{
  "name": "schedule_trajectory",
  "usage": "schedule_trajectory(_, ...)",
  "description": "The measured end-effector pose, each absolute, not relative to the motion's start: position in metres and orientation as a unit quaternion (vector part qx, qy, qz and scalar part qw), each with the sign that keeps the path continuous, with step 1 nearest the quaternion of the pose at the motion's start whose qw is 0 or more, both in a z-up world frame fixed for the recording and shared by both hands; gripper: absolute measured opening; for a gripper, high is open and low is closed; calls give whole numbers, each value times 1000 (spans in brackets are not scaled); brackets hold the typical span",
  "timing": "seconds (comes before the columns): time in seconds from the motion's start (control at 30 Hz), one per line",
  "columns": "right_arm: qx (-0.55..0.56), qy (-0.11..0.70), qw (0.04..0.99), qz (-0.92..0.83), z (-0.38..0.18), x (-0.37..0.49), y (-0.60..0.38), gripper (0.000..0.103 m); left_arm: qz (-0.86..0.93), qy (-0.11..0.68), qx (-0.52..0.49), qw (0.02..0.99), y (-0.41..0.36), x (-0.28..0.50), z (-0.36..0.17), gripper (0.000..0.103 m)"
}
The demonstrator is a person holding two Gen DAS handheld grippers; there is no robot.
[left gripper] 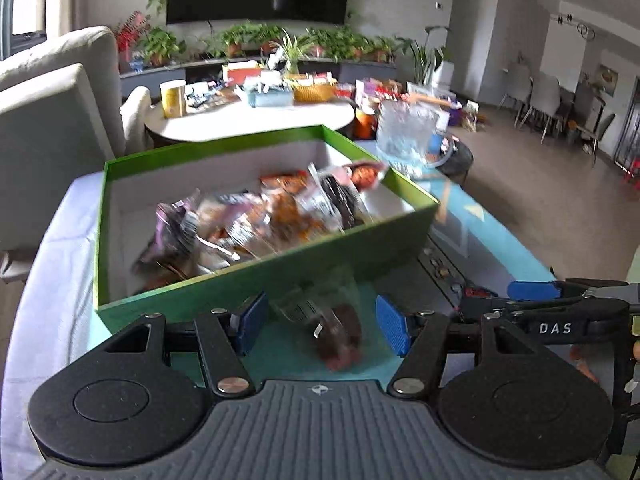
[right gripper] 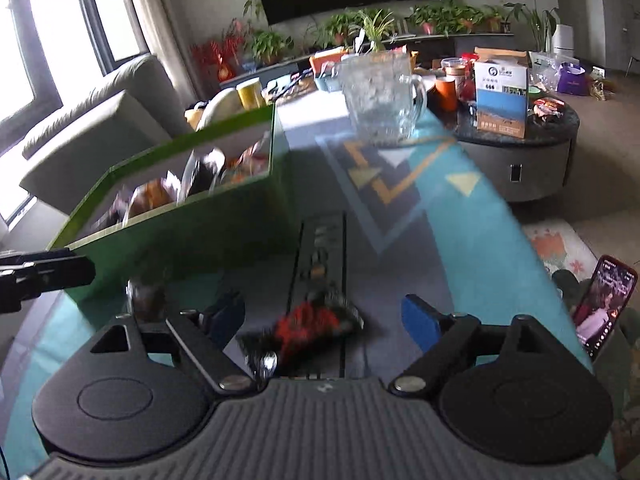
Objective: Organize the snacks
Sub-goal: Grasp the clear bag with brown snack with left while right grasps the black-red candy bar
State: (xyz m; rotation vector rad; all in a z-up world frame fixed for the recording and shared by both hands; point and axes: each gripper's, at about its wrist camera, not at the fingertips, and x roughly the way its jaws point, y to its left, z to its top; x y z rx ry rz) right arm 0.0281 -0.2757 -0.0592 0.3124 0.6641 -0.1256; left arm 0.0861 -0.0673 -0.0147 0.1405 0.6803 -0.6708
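Right under my left gripper, jaws spread wide and gripping nothing, sits a clear-wrapped brown snack on the teal table, just in front of the green box full of snack packets. My right gripper is open too, over a blurry red-and-black snack. Glass pitcher stands further back.

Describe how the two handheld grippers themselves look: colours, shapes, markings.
Both look alike: the left gripper and right gripper have ribbed grey bodies with a small central emblem, black linkage arms with silver rivets, round black discs at each side, and blue textured finger pads. Seen from the left camera, the right gripper's side reads "DAS" in white.
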Motion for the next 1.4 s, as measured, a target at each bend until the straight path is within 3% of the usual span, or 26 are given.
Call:
schedule_trajectory(0.93, -13, 331, 941, 68, -75, 33, -267, 44, -294, 378, 59, 876, -92, 101, -43, 58)
schedule_trajectory(1.07, -12, 328, 942, 70, -70, 34, -267, 44, -304, 380, 40, 873, -90, 104, -45, 46)
schedule_trajectory(1.4, 11, 311, 948, 66, -60, 21, -262, 43, -330, 345, 63, 876, -89, 84, -30, 43)
